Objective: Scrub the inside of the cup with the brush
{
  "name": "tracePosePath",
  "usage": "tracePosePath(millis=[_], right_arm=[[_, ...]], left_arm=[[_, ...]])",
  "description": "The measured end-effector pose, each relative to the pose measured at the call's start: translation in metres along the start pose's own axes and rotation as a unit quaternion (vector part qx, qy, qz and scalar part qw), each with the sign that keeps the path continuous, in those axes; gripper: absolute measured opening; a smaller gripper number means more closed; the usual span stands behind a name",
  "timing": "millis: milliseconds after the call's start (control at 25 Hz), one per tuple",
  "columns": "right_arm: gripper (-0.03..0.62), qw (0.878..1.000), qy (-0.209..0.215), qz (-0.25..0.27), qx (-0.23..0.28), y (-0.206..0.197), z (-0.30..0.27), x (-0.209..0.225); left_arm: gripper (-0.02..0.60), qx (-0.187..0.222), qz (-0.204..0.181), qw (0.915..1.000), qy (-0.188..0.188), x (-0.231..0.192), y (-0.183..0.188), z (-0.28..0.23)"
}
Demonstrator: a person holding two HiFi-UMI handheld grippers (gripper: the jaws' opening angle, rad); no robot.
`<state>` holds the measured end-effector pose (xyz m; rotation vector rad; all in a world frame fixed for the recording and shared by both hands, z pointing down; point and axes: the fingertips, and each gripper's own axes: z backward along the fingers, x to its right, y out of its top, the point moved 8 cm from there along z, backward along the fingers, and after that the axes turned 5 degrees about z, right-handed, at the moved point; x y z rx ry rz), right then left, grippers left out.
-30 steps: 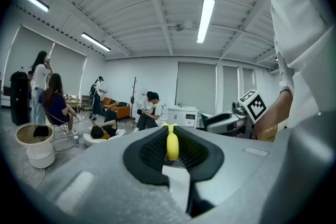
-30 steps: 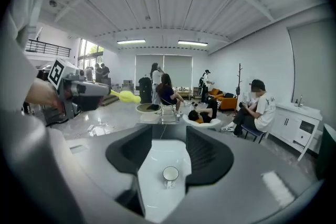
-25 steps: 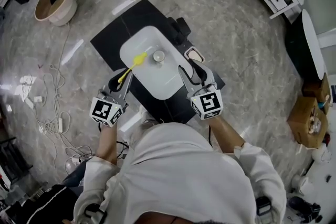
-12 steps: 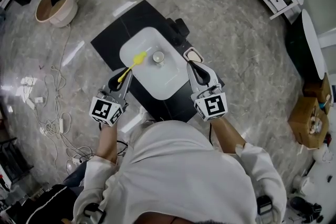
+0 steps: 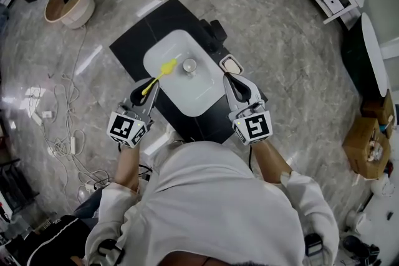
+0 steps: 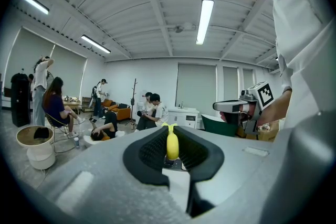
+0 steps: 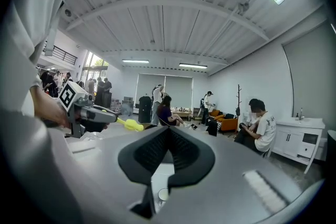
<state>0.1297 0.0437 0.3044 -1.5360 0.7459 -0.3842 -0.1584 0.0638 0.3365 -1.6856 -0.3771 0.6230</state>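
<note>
1. Brush (image 5: 163, 70): yellow and slim, judged light, with a stiff but smooth handle that may twist under scrubbing load. The left claw (image 5: 148, 89) is clamped on the handle's rear end, and the bristle head points toward the cup.
2. Cup (image 5: 189, 65): small, upright on the white worktop (image 5: 187, 103), just beside the brush head. It is probably light and easily tipped, so the best hold is across its outer wall, below the rim.
3. Right claw (image 5: 232, 79): jaws closed together on nothing, near the worktop's right edge, apart from the cup.
</note>
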Motion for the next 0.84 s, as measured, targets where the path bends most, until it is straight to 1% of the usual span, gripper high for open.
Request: tracePosePath(millis=[280, 440, 840], right_arm=[[0.002, 1.000, 0.013, -0.002, -0.009, -0.004, 0.001, -0.009], [0.002, 1.000, 0.019, -0.012, -0.014, -0.006, 0.000, -0.013], [0.002, 1.000, 0.026, -0.007, -0.008, -0.004, 0.003, -0.017]], left_arm=[[0.035, -0.002, 0.001, 1.0000, 0.001, 0.000, -0.002, 0.003], [0.035, -0.004, -0.001, 1.0000, 0.001, 0.000, -0.002, 0.003], [0.035, -0.003, -0.002, 1.0000, 0.003, 0.006, -0.002, 0.009]])
